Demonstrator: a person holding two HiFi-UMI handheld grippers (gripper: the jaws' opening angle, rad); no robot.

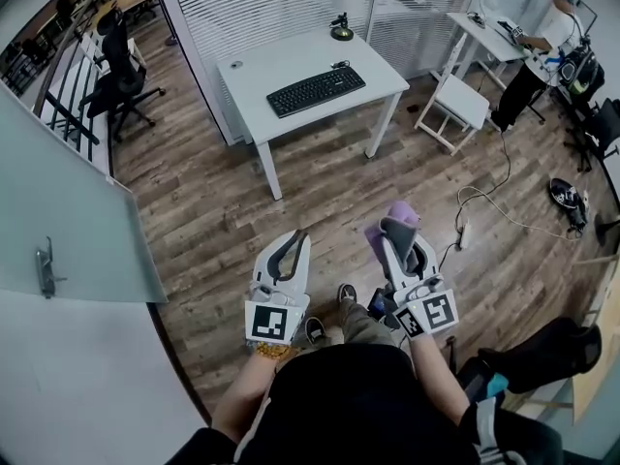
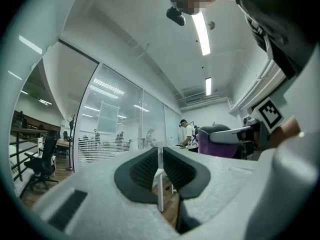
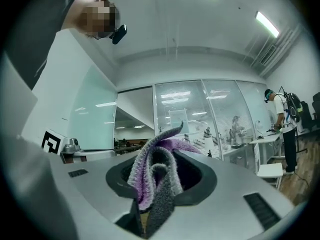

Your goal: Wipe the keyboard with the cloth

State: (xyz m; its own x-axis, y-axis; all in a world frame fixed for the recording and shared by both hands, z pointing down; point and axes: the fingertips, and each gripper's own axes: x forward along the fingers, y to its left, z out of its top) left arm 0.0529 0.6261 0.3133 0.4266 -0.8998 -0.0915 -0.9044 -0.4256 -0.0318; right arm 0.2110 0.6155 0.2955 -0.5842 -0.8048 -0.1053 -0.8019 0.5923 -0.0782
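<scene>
Head view, cloth (image 1: 403,210) clamped in right gripper (image 1: 401,238)

kbd (image 1: 316,90) x1 | cloth (image 1: 402,211) x1 | L grpr (image 1: 294,242) + R grpr (image 1: 398,243) = x2 | white desks (image 1: 254,74) x2 | white chair (image 1: 457,105) x1

Wood-plank floor (image 1: 223,211), brown, throughout. White desk (image 1: 281,61) at 12 o'clock, with a glass partition (image 1: 262,3) hung with white slatted blinds behind it. Black office chair (image 1: 121,76) at 10 o'clock. White chair (image 1: 455,105) at 2 o'clock, second white desk (image 1: 480,32) just beyond. Frosted glass door (image 1: 58,221) with metal handle (image 1: 44,267) at 9 o'clock. White power strip (image 1: 464,232) on floor at 3 o'clock. Ceiling strip light (image 2: 201,26), lit.
</scene>
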